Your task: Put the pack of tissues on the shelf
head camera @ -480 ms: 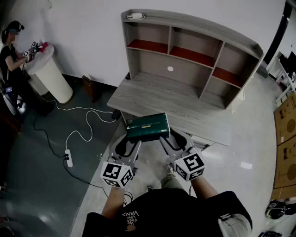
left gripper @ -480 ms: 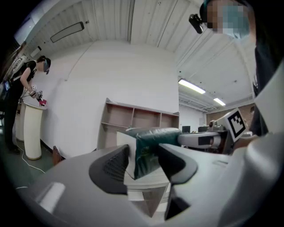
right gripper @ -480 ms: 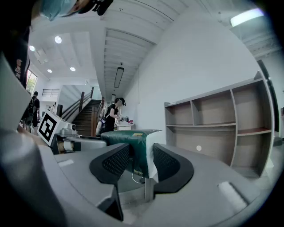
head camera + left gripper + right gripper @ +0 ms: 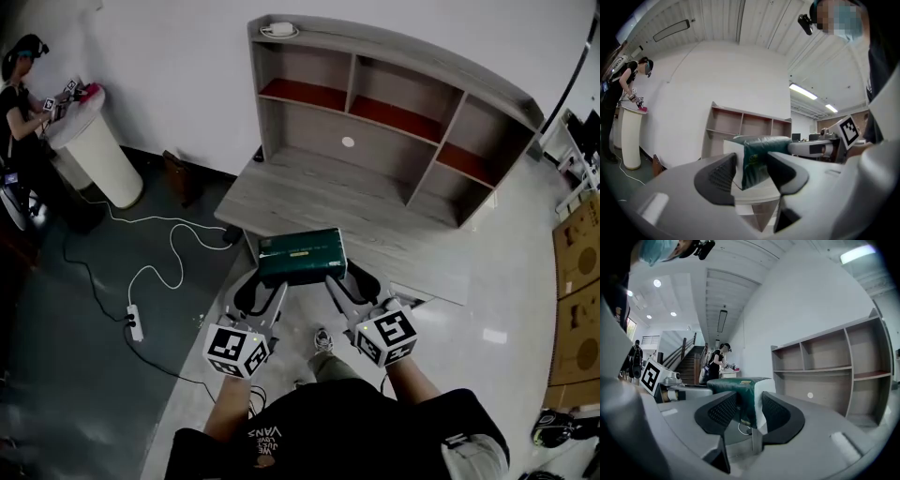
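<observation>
Head view, with both gripper views. The pack of tissues, dark green with white ends, is held off the surface above the left half of the front edge of the desk top. The left gripper pinches the pack's left end between its jaws. The right gripper pinches the right end the same way. Each gripper view shows the pack filling the gap between ribbed black pads. Behind the desk top stands the shelf unit, grey wood with red boards in its upper compartments and a small white object on its top left corner. On the floor at left are a white power strip with its cable, a white cylindrical stand and a second person.
</observation>
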`<state>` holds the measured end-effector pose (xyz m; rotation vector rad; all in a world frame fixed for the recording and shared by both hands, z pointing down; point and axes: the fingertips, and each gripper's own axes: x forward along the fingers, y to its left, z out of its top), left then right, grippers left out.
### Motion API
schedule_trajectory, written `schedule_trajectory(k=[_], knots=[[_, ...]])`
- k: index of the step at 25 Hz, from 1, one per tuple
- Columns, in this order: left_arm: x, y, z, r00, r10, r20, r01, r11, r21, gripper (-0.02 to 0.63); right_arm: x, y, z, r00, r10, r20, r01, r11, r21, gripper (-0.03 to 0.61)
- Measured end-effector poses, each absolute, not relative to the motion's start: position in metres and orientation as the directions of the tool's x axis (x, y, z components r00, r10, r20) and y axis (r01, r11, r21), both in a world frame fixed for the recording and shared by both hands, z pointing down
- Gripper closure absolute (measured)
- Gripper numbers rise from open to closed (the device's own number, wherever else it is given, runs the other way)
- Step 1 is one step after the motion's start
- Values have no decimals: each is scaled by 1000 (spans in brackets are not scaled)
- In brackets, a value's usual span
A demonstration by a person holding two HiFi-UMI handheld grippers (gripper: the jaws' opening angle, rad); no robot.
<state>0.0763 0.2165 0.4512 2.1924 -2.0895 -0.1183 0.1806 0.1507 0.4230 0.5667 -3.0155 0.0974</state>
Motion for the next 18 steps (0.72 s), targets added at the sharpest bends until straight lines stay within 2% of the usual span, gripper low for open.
schedule_trajectory(k=[18], knots=[[19, 60, 444, 10, -1000, 21, -993, -7, 118, 379, 122, -11, 418, -944, -321, 75, -326, 943, -69, 410]])
